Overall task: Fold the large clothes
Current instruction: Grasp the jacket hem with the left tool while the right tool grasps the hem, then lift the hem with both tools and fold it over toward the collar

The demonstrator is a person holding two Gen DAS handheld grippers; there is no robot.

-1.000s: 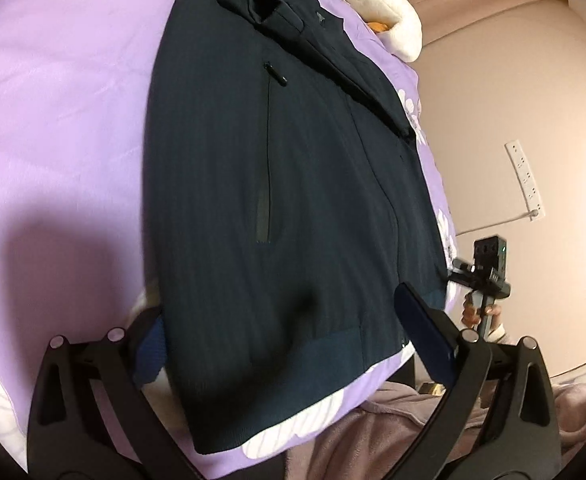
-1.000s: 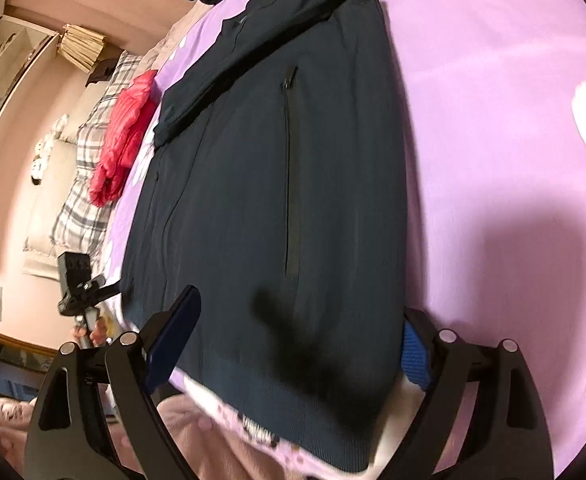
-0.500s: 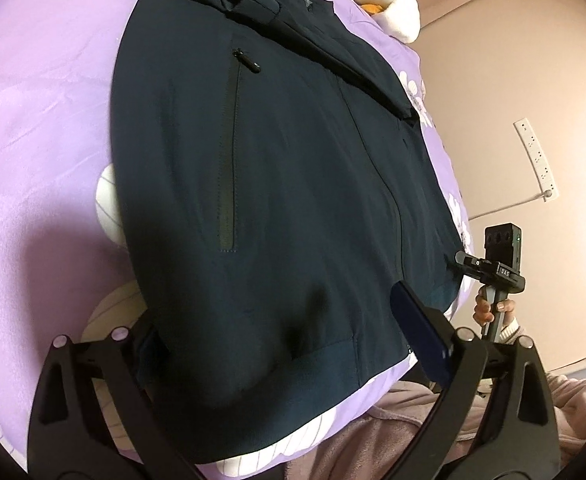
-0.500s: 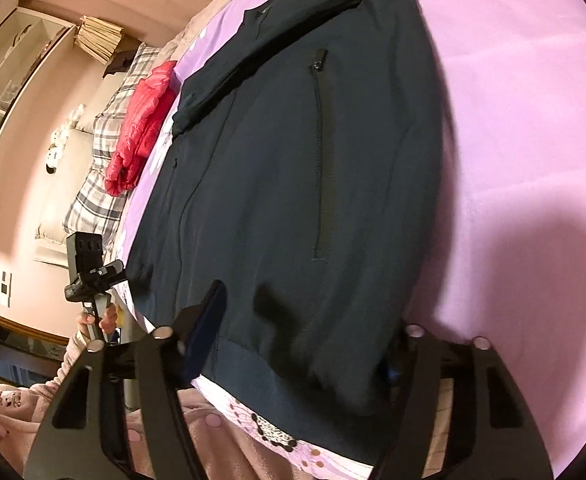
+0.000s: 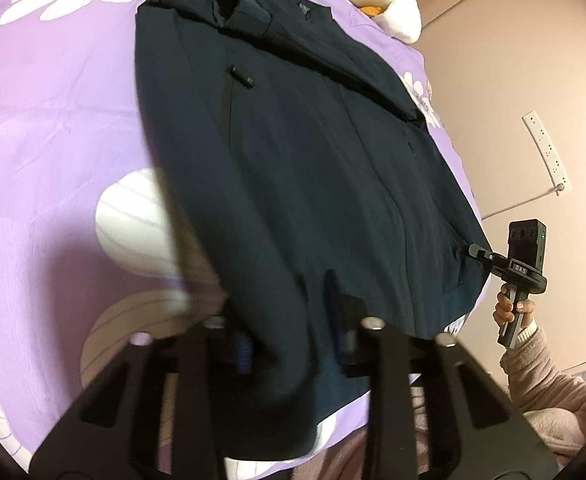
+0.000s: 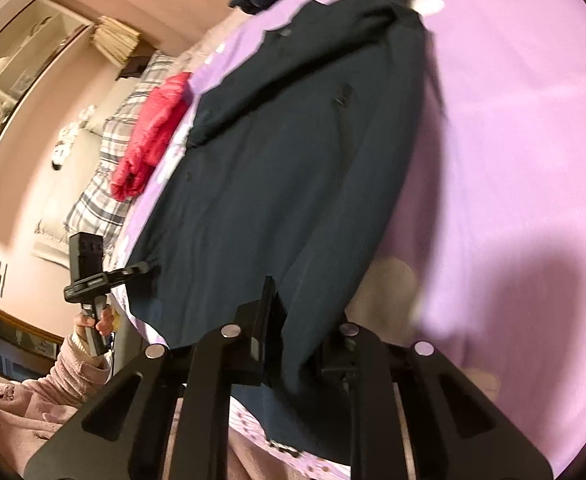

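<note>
The purple floral bedspread [image 5: 53, 128] spreads ahead of both claws. On it lies the dark jacket [image 5: 313, 168], stretching away from the fingers, one sleeve already folded across its far end. The bottom fold looks barely begun; the rest remains. The left gripper [image 5: 293, 344] is clamped on the hem's left corner, fabric bunched between its fingers. The right gripper [image 6: 301, 344] pinches the opposite corner, hem lifted slightly off the bed.

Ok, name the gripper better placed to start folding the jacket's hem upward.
Left, marginally: the left gripper is shut on the jacket hem, fabric deep inside it. The right gripper grips too, so both probably lift.
</note>
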